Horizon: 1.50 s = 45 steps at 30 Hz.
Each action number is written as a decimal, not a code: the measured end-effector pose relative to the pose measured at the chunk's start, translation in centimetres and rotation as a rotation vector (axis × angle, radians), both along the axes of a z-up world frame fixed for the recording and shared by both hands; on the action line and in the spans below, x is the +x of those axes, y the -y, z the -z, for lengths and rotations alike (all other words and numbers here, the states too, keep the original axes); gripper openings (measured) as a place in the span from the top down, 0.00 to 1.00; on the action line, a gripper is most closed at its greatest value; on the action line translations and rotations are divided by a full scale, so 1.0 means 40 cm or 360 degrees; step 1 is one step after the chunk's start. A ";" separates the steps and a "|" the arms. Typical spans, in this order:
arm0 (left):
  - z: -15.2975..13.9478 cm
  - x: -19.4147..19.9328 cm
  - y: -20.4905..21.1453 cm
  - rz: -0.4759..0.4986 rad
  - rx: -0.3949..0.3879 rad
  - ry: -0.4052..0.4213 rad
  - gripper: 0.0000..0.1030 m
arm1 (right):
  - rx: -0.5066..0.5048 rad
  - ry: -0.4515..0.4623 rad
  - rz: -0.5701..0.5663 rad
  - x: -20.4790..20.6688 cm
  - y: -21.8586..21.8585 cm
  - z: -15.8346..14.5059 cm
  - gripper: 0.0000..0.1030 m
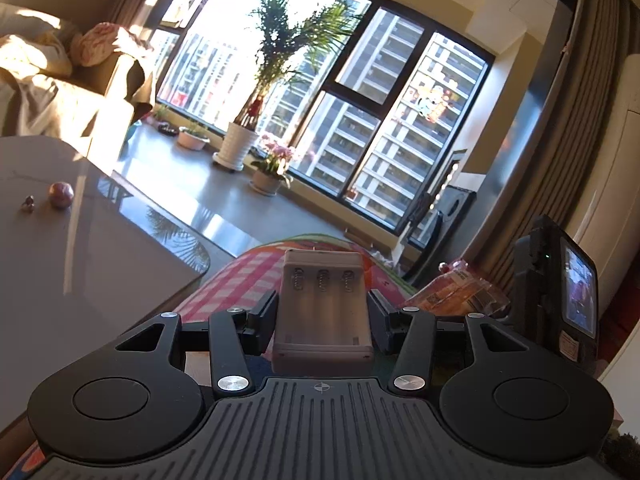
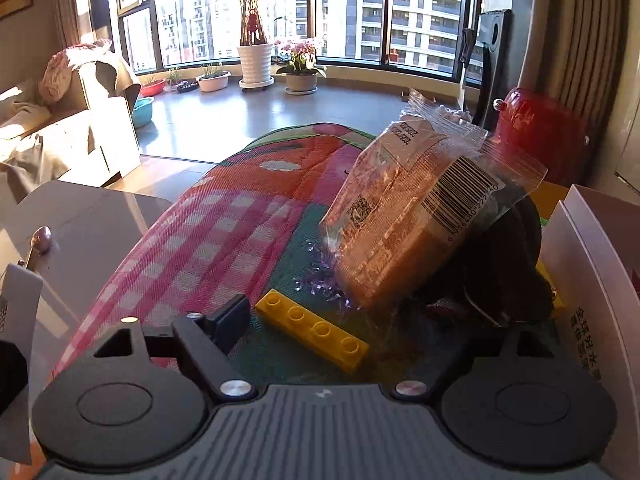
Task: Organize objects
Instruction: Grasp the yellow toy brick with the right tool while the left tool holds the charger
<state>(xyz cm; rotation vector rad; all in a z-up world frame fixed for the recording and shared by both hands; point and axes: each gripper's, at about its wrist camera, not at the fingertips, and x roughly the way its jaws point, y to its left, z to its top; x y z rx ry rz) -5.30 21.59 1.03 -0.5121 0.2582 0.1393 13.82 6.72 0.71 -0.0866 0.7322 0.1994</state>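
Note:
My left gripper (image 1: 322,306) is shut on a grey battery holder (image 1: 322,308) with three spring slots, held up above the colourful play mat (image 1: 236,280). In the right wrist view my right gripper (image 2: 360,320) is open over the mat (image 2: 224,232); only its left finger (image 2: 230,322) shows. A yellow four-stud brick (image 2: 313,329) lies between the jaws. A clear bag of orange snack (image 2: 416,216) leans on a dark object (image 2: 516,280) to the right and hides the right finger. The bag also shows in the left wrist view (image 1: 456,292).
A grey table (image 1: 80,248) stands left, with a small reddish ball (image 1: 61,194) and a tiny object (image 1: 28,203) on it. A white box (image 2: 592,264) and a red object (image 2: 536,128) are right. Potted plants (image 2: 254,60) line the window. A sofa (image 2: 60,136) stands left.

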 end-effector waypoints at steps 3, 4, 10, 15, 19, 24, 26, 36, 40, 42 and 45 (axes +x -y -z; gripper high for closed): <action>0.005 -0.001 -0.004 0.0003 -0.0018 0.0001 0.49 | -0.0027 -0.0004 -0.0123 -0.053 0.011 -0.012 0.59; 0.005 -0.001 -0.005 0.0005 -0.0021 -0.0001 0.49 | -0.0044 -0.0014 -0.0174 -0.078 0.016 -0.017 0.68; 0.002 0.001 0.002 0.0011 -0.0002 -0.0009 0.49 | -0.0170 0.0024 -0.0403 -0.227 0.067 -0.033 0.79; 0.002 -0.003 0.010 -0.0001 0.0021 -0.0006 0.49 | -0.0095 0.0079 -0.0392 -0.222 0.082 -0.055 0.77; 0.006 0.000 0.010 -0.0002 0.0015 -0.0009 0.49 | 0.0000 0.0101 -0.0392 -0.145 0.055 -0.069 0.76; 0.007 0.000 0.006 0.0005 -0.0004 -0.0004 0.49 | -0.0060 0.0041 -0.0337 -0.047 0.000 -0.035 0.68; 0.010 0.001 0.001 0.0010 -0.0014 -0.0007 0.49 | -0.0038 0.0026 -0.0328 -0.041 0.005 -0.023 0.68; 0.010 0.000 -0.001 0.0018 -0.0021 -0.0004 0.49 | -0.0043 -0.0091 -0.0463 -0.224 0.114 -0.050 0.86; -0.004 0.010 0.034 0.0100 0.0051 -0.0065 0.49 | -0.0041 -0.0143 -0.0415 -0.343 0.236 -0.051 0.86; -0.013 0.014 0.075 0.0232 0.0023 -0.0131 0.49 | -0.0052 -0.0148 -0.0377 -0.393 0.295 -0.055 0.86; -0.032 0.015 0.172 0.0431 0.0086 -0.0226 0.49 | -0.0112 -0.0121 -0.0315 -0.456 0.369 -0.060 0.85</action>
